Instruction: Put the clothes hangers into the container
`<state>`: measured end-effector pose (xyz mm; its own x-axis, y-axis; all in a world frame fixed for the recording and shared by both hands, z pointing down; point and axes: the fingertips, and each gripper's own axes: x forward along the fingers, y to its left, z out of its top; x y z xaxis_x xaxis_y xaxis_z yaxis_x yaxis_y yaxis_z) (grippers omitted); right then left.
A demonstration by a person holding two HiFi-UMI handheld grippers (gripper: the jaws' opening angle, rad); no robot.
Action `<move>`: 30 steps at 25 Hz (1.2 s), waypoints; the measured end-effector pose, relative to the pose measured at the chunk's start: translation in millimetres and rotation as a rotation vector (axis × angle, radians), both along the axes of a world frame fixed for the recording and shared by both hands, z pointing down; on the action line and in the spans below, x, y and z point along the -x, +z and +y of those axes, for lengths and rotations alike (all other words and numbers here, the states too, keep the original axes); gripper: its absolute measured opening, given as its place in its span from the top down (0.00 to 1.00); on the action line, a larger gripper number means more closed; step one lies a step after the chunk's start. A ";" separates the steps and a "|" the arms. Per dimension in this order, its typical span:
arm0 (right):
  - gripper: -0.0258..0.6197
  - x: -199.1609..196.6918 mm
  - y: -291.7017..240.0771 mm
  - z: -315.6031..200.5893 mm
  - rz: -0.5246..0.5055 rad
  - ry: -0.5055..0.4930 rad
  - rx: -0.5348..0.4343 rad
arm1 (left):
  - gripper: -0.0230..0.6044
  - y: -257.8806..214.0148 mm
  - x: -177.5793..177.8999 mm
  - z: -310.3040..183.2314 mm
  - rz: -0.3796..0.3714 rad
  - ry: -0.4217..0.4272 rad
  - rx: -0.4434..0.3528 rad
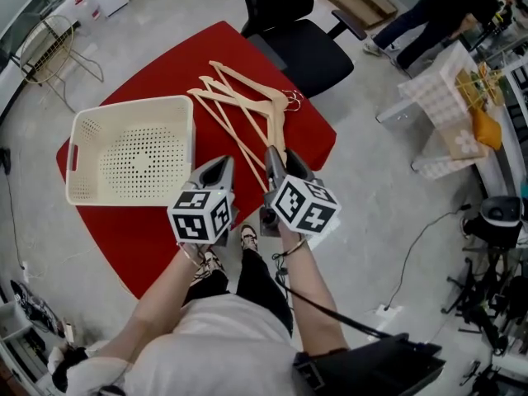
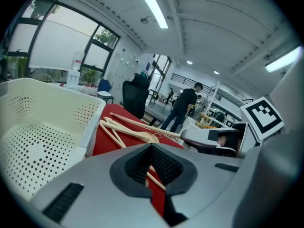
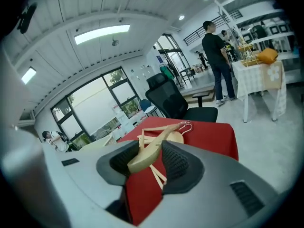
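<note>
while the left gripper [image 2: 152, 167] is held with its jaws apart and only the red cloth [image 1: 157, 246] showing through the gap, the right gripper [image 3: 151, 158] is closed on the end of one wooden hanger [image 3: 145, 156]. that end sits between the ribbed pads [image 3: 176, 160] and looks pressed from both sides, though the contact on the shadowed pad is hard to make out. the hanger slopes from the jaws down to the heap of hangers [image 1: 239, 97]. the heap lies on the cloth with its metal hooks [image 1: 292, 99] toward a black office chair [image 1: 307, 49]. the cream perforated container [image 1: 132, 103] stands just beside the heap, on its left in the head view, and all the hangers lie outside it. the two grippers are side by side above the near part of the cloth.
</note>
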<state>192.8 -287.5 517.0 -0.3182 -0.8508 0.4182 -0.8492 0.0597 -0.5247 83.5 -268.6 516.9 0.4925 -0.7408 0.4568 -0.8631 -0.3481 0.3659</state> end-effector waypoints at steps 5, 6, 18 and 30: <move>0.72 4.0 -37.0 -23.8 -0.053 0.045 -0.068 | 0.96 -27.1 5.7 -15.0 -0.008 -0.007 -0.057; 0.72 4.8 -46.1 -27.0 -0.033 0.042 -0.094 | 0.96 -32.4 7.9 -17.0 -0.008 -0.010 -0.068; 0.75 24.7 -124.1 -37.0 0.043 0.021 -0.282 | 0.96 -68.4 29.3 -22.0 0.010 -0.028 -0.143; 0.75 37.0 -158.6 -49.1 0.081 -0.030 -0.275 | 0.96 -84.4 53.3 -19.3 0.013 -0.064 -0.184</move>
